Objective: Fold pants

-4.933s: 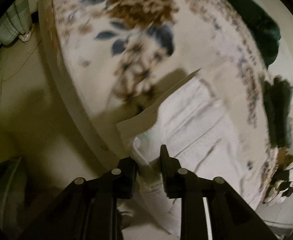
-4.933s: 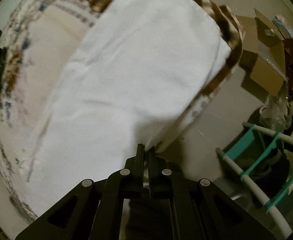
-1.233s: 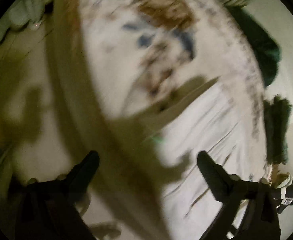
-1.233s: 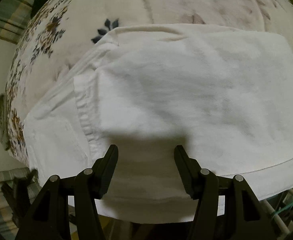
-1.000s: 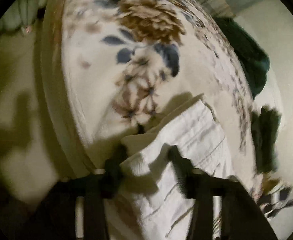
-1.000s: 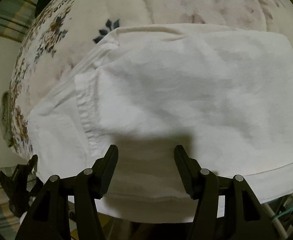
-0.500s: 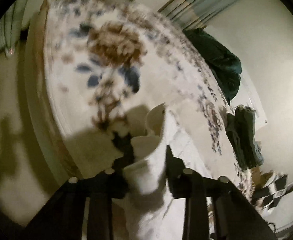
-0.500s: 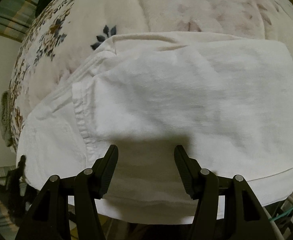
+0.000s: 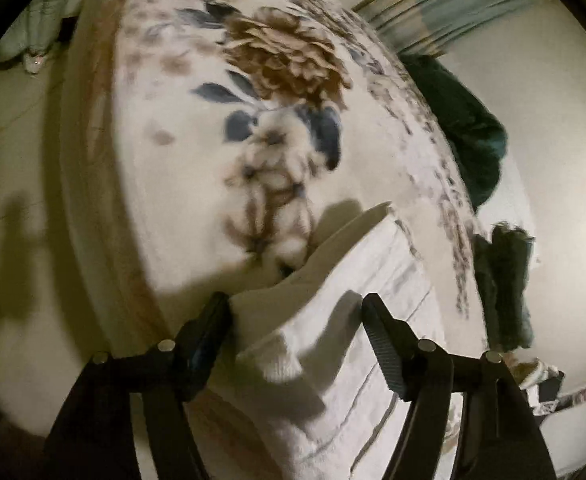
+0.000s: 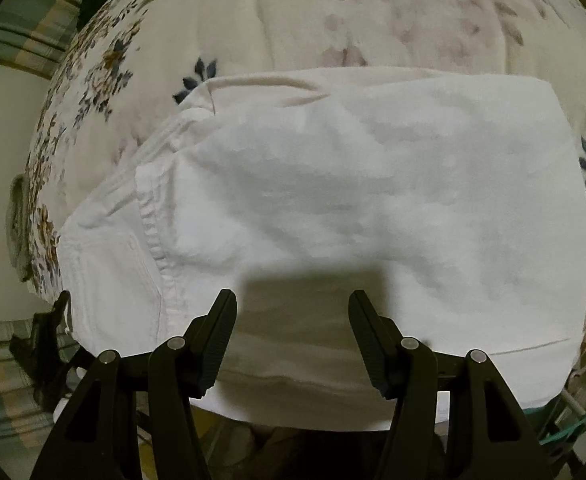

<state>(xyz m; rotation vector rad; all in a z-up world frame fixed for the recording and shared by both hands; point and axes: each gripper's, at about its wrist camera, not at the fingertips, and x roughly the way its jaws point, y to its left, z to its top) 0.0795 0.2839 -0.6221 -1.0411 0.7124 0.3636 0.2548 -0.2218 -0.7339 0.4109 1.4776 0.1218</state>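
White pants [image 10: 373, 200] on floral bed [image 10: 373, 12]

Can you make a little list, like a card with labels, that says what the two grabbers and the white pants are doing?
pants: white pants, folded, lying on the floral blanket
left gripper: left gripper open, fingers either side of a raised corner of the pants
right gripper: right gripper open, over the pants' near edge, gripping nothing
nearby: dark green cloth past the bed's far side

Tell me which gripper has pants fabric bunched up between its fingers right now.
The left gripper: a raised corner of the white pants stands between its open fingers. The right gripper is open too, but over flat fabric.
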